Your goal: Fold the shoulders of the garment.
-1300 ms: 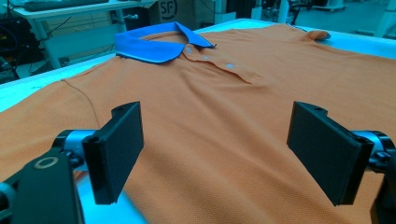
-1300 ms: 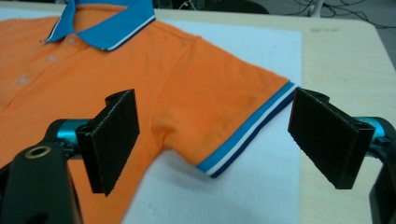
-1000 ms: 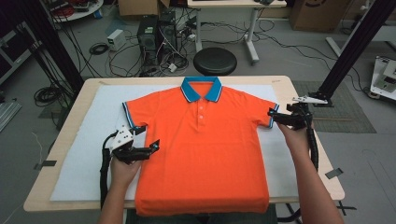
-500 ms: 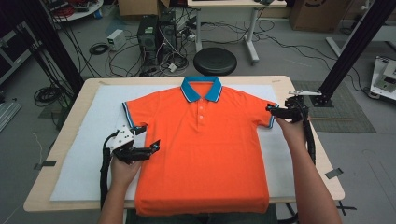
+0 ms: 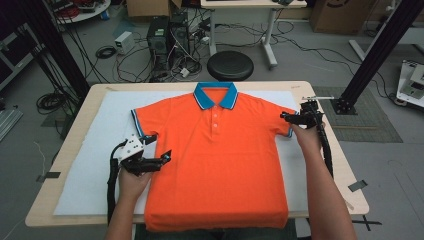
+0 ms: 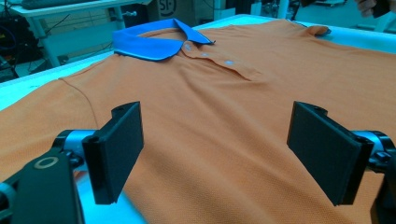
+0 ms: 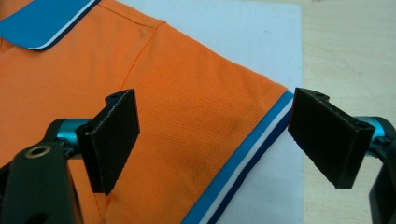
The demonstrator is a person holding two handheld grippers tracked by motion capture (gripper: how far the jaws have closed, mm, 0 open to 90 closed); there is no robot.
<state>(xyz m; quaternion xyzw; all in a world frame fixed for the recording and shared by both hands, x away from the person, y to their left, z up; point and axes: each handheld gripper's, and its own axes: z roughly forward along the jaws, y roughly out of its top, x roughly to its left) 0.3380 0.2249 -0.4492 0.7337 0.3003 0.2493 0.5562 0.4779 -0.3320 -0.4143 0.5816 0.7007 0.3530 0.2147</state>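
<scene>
We have an orange polo shirt (image 5: 215, 160) spread flat, front up, on a white mat (image 5: 85, 165) that covers most of the wooden surface (image 5: 345, 185). Its blue collar (image 5: 215, 95) points toward the far edge, and its hem reaches the near edge of the surface. 3 buttons run down the placket below the collar.

Our left gripper (image 5: 159, 147) sits over the shirt's left side, just below the short sleeve, with the hand behind it resting near the shirt's edge. In the left gripper view its 2 black jaws stand wide apart and released, with nothing between them but orange fabric lying flat underneath (image 6: 210, 140); the collar (image 6: 149, 42) shows farther off at the top of that view. We cannot tell whether the jaw tips touch the cloth.

Our right gripper (image 5: 292, 117) is at the shirt's other sleeve, by the blue-and-white cuff band (image 5: 290, 131). In the right gripper view the jaws are also spread open and empty: one pad is over the orange sleeve cloth (image 7: 196, 116), the other over the bare wood (image 7: 345, 56) beyond the mat, and the striped cuff band (image 7: 252, 154) runs diagonally between them. Whether either pad is in contact with the sleeve we cannot tell.

Beyond the surface, a round black stool (image 5: 230, 65) stands on the floor among loose cables.
</scene>
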